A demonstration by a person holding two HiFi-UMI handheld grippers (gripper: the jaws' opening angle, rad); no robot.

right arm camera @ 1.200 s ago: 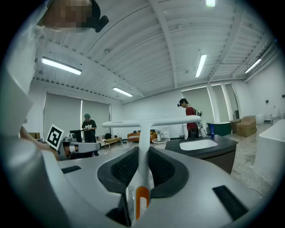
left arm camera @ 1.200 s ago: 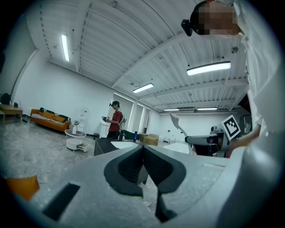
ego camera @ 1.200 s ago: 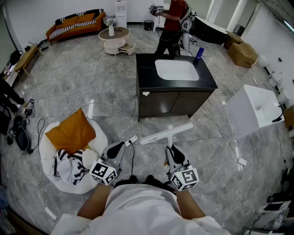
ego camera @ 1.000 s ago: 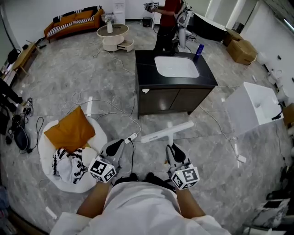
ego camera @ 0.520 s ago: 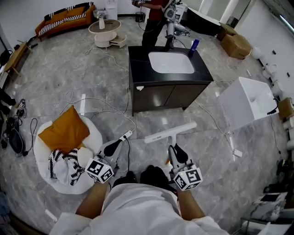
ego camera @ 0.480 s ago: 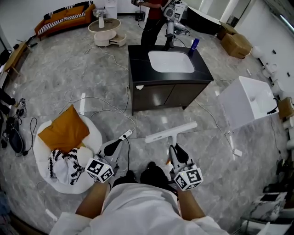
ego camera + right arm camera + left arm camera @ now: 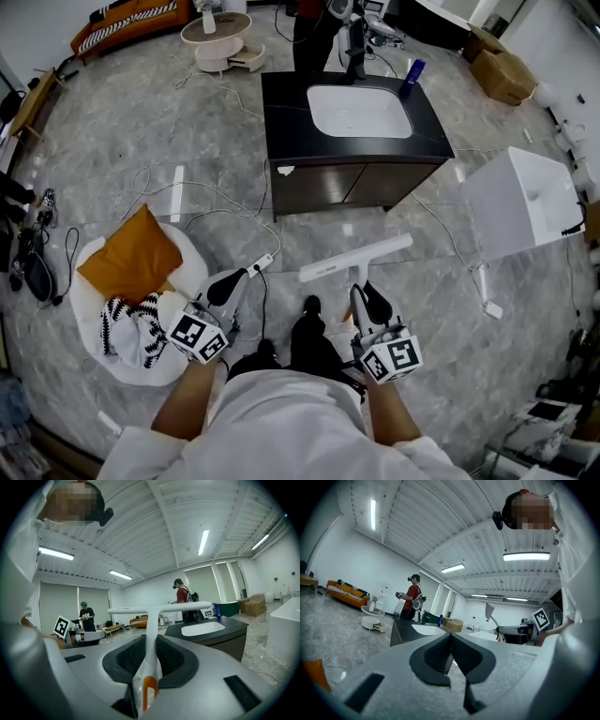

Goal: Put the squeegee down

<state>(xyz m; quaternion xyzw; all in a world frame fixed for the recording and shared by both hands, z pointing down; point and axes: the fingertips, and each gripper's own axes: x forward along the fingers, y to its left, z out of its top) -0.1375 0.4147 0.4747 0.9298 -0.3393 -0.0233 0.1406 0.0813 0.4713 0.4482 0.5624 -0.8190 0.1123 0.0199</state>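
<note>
Right, the right gripper point(image 7: 367, 300) was pinching the white squeegee point(image 7: 354, 260) by its handle, the orange-marked end tucked low between the jaws. The long blade bar sat crosswise just beyond the fingertips, held up clear of the marble floor point(image 7: 141, 122). Over to its left, the left gripper point(image 7: 228, 287) had its jaws pressed together on nothing and pointed the same way, and well ahead of both stood the black worktop point(image 7: 285, 122) with its white sink point(image 7: 359, 111).
</note>
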